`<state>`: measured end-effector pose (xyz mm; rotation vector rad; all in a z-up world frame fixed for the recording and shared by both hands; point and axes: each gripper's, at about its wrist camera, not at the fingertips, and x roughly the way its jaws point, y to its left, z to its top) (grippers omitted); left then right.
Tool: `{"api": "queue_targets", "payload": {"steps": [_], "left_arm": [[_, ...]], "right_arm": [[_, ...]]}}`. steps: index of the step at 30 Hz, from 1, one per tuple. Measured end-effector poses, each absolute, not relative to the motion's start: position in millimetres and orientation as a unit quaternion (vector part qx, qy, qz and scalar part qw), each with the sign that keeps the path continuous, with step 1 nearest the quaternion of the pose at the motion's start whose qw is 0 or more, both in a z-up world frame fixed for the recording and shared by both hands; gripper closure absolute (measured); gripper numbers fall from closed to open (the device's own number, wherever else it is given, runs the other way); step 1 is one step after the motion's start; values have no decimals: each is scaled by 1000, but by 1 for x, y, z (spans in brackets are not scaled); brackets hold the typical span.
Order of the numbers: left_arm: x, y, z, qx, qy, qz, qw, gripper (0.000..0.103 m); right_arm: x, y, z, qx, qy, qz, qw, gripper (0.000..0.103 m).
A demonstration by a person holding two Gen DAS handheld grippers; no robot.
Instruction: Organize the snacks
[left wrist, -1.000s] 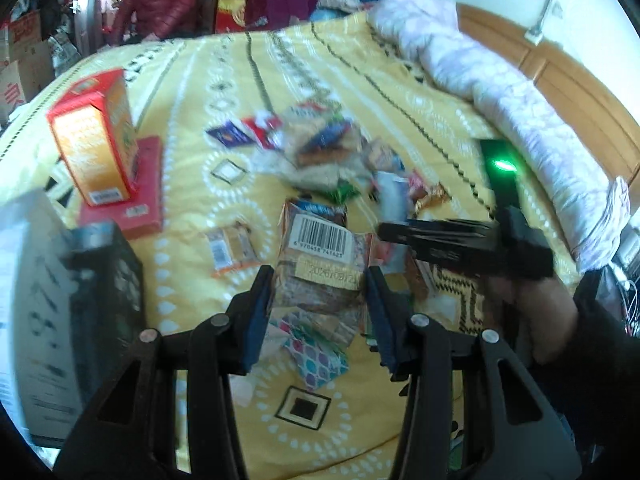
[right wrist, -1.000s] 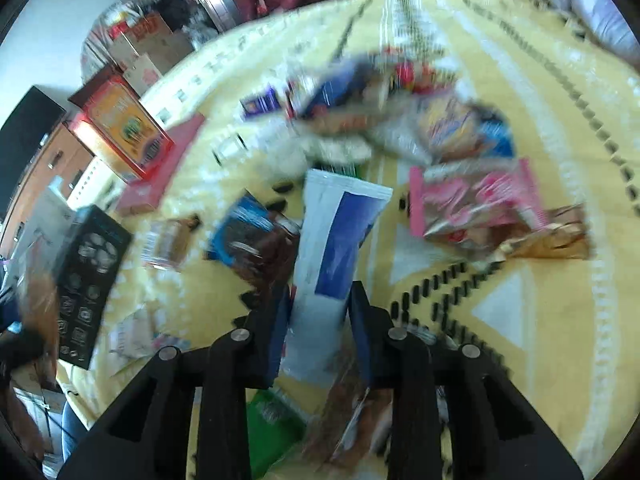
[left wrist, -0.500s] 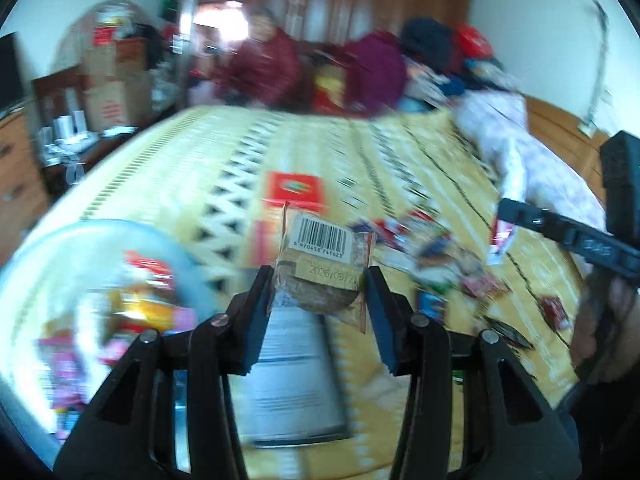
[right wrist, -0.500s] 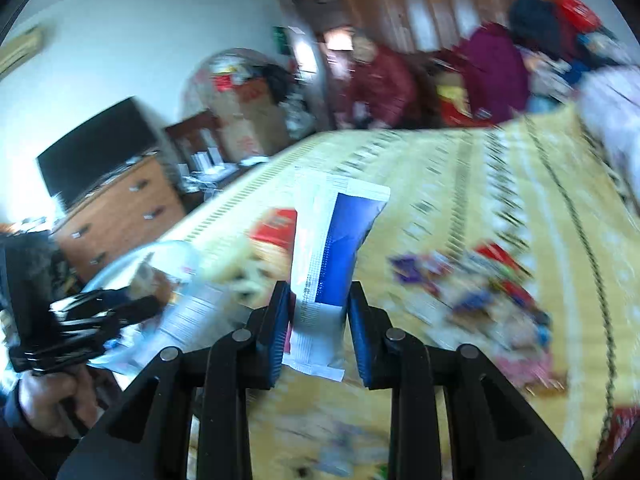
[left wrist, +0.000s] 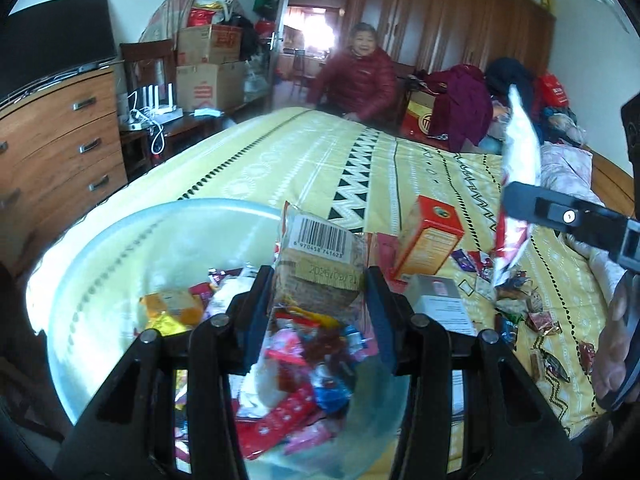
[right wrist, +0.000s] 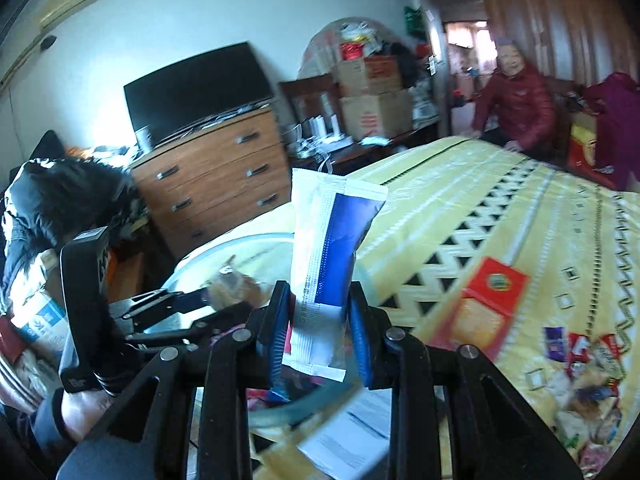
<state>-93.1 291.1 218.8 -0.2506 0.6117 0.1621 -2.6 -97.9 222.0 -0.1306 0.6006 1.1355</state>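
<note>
1. Left wrist view: the left gripper [left wrist: 320, 292] is seen clamped on a clear-wrapped brown snack [left wrist: 320, 276] with a barcode label, the blue pads pressed against both its sides.
2. The held snack is positioned above the pale plastic tub [left wrist: 120, 240], which fills the frame from 6 to 10 o'clock and holds a heap of red, pink and yellow wrapped sweets [left wrist: 296, 364].
3. An orange carton [left wrist: 430, 240] is seen standing on the yellow patterned bedspread [left wrist: 320, 160] at about 2 o'clock from the held snack, just beside the tub.
4. Loose wrappers [left wrist: 528, 312] are scattered on the bedspread at 3 o'clock.
5. The right gripper [left wrist: 520, 204] is seen at the 3 o'clock edge, closed on a white packet [left wrist: 520, 148] that rises upright from it.
6. Right wrist view: the same white and blue packet [right wrist: 328, 264] is gripped between the blue pads of the right gripper [right wrist: 320, 320], upright and slightly tilted, over the near rim of the tub [right wrist: 240, 244].
7. The left gripper [right wrist: 200, 300] is seen at 9 o'clock, with the brown snack [right wrist: 236, 288] at its tips over the tub.
8. A person in a red jacket [right wrist: 516, 108] is seen beyond the far edge of the bed at 1 o'clock.
</note>
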Motion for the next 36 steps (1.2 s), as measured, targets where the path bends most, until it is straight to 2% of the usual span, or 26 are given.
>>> {"api": "queue_targets", "payload": {"steps": [4,5,6,7,8,12,13,14,15,16,17,20,23,27,31,36], "left_arm": [[-92,304,211,-128,318,84,935,54],[-89,305,208,-126,329,88,932,49],[-92,307,209,-126,330,95,931,32],[-93,309,210,-130,322,102,932,14],[-97,311,213,-132,315,100,935,10],[-106,281,238,-82,279,110,950,8],[-108,265,247,-66,263,107,957,1],[-112,245,257,-47,244,104,963,0],[-113,231,262,-31,228,104,968,0],[-116,208,269,-11,211,109,971,0],[-119,187,272,1,198,114,974,0],[-116,130,261,-13,207,63,976,0],[-87,69,217,-49,316,-90,943,0],[-54,-4,138,-15,410,-125,904,0],[-18,-26,70,-13,473,-89,876,0],[-3,-20,40,-31,494,-29,868,0]], "right_arm": [[-7,-62,210,-66,304,541,781,71],[-7,-50,205,-74,314,544,774,69],[-6,-38,200,-87,327,540,771,66],[-5,-33,197,-90,332,532,774,53],[-2,-33,197,-83,332,526,779,50],[3,-87,206,-36,313,502,806,49],[2,-100,208,-31,306,494,813,45],[0,-124,208,-25,295,479,826,33],[-3,-152,205,-19,282,459,842,28],[-6,-176,201,-12,274,440,855,16],[-8,-208,193,-3,270,415,869,11],[-15,-290,156,8,290,343,893,11],[-15,-367,96,11,356,263,897,11],[-26,-456,15,25,444,185,877,11],[-43,-519,-41,45,499,147,853,11],[-51,-553,-62,67,514,139,844,11]]}}
